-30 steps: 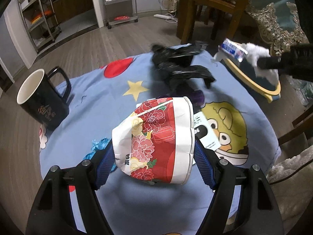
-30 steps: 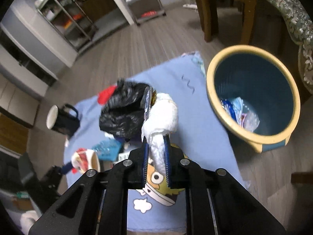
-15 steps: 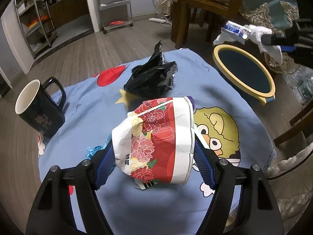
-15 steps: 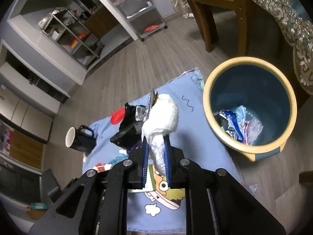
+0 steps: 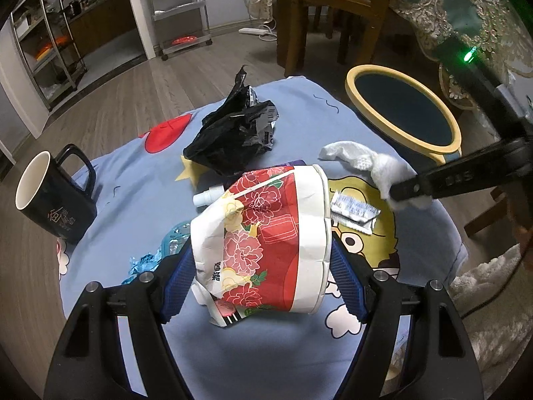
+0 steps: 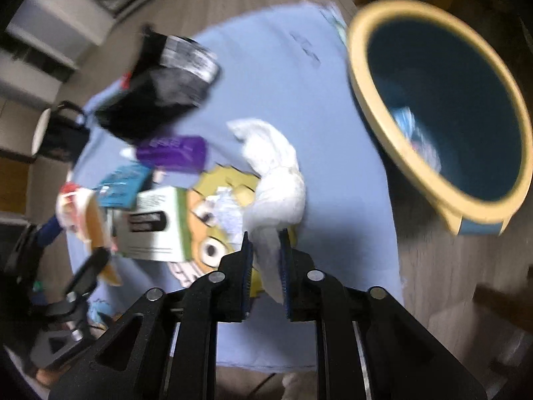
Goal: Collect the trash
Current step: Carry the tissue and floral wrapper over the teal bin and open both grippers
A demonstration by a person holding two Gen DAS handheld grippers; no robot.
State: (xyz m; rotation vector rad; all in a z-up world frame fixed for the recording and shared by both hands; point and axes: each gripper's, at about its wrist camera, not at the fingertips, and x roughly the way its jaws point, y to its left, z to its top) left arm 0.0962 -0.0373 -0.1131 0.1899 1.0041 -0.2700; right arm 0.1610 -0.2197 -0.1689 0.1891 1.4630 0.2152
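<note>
Our left gripper (image 5: 261, 263) jaws clamp the crumpled red floral paper cup (image 5: 266, 243) above the blue cartoon cloth (image 5: 140, 173) — our right gripper (image 6: 265, 278) jaws pinch the white tissue wad (image 6: 276, 183) near the yellow-rimmed blue bin (image 6: 433, 173).

A blue cartoon-print cloth (image 5: 299, 123) covers the surface, a red shape and a yellow star printed near its far side and a yellow cartoon face on its right half. Lying on it: a crumpled black plastic bag (image 5: 233, 140) toward the far edge, a black mug (image 5: 50, 200) with a white interior upright at the left edge, a silvery foil wrapper (image 5: 354, 209) over the cartoon face, a crinkled blue wrapper (image 5: 150, 260) at the near left, a purple packet (image 6: 173, 151) just beside the bag, and a white carton (image 6: 153, 230) near the face. A yellow-rimmed blue bin (image 5: 399, 108) stands on the wooden floor (image 5: 133, 100) just beside the cloth's right edge.
</note>
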